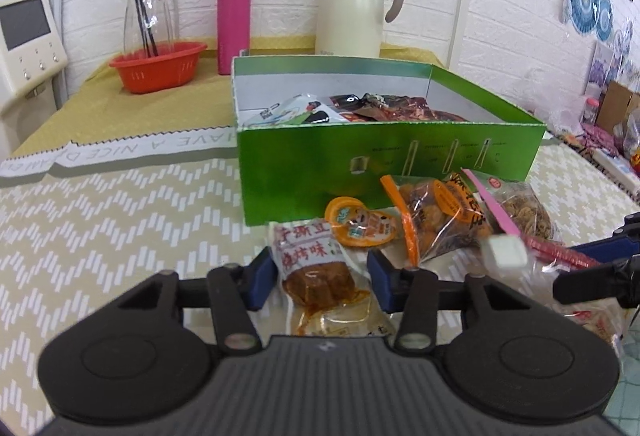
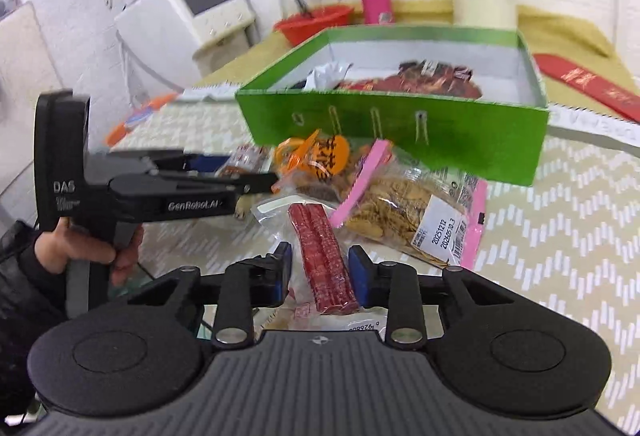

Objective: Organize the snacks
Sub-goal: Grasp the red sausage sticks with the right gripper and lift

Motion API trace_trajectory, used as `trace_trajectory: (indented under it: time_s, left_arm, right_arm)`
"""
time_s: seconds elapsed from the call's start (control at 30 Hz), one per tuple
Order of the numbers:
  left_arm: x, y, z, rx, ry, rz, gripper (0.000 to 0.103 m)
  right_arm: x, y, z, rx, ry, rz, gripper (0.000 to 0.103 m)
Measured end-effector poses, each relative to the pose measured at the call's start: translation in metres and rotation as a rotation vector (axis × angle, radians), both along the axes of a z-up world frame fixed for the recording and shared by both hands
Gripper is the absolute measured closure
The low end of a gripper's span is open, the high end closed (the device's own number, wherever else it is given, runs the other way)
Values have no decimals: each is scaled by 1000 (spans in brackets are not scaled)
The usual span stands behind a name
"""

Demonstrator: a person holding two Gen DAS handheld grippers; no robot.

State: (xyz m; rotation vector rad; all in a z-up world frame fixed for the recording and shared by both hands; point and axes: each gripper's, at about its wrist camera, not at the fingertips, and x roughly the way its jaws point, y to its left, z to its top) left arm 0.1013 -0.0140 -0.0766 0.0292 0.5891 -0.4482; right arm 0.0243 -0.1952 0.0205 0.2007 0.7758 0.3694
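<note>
While the green box [image 1: 384, 172] sits open on the counter [image 1: 120, 220] with a few dark and white packets already lying inside it, the rest of the snacks lie in a loose heap just in front of its near wall. At the left of that heap the left gripper [image 1: 322, 278] straddles a clear pouch of brown tofu [image 1: 316, 268] with a red-lettered white label; its blue fingers [image 1: 262, 276] sit right at the two sides of the pouch, though I cannot tell whether they actually press on it. Just beyond the tofu lies a small orange-lidded cup [image 1: 358, 222], and to its right a clear bag of orange-brown snacks [image 1: 436, 220]. Further right sits a pink-edged bag of golden crisps [image 2: 404, 208], touching the box wall. The right gripper [image 2: 320, 268] is set over a clear pack of red sausage sticks [image 2: 320, 248] at the near side of the heap; a blue finger stands on either side of the pack, near it, but whether they grip it cannot be told. A hand [image 2: 84, 248] in a dark sleeve holds the left gripper's handle at the left of the right wrist view. Far back on the counter stand a red basket [image 1: 158, 66], a glass carafe [image 1: 150, 8], a pink bottle [image 1: 234, 22] and a cream jug [image 1: 354, 4]
</note>
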Motion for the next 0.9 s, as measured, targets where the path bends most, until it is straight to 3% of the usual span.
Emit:
trace_trajectory:
  time_s: [0.17, 0.3, 0.53, 0.73, 0.9]
  left_arm:
    - [-7, 22, 5, -91, 34, 22, 57]
    - [-19, 33, 15, -102, 9, 49, 57]
    - [-31, 28, 40, -94, -52, 53, 57]
    - [-28, 17, 51, -88, -66, 43, 57]
    - [-19, 5, 63, -92, -95, 33, 57]
  right_arm:
    - [-11, -17, 5, 155, -49, -83, 48]
    - [-19, -24, 8, 216, -79, -147, 48]
    - [-15, -23, 8, 92, -106, -281, 48]
    - [-14, -28, 13, 59, -115, -305, 48]
    - [-9, -30, 27, 35, -185, -316, 48]
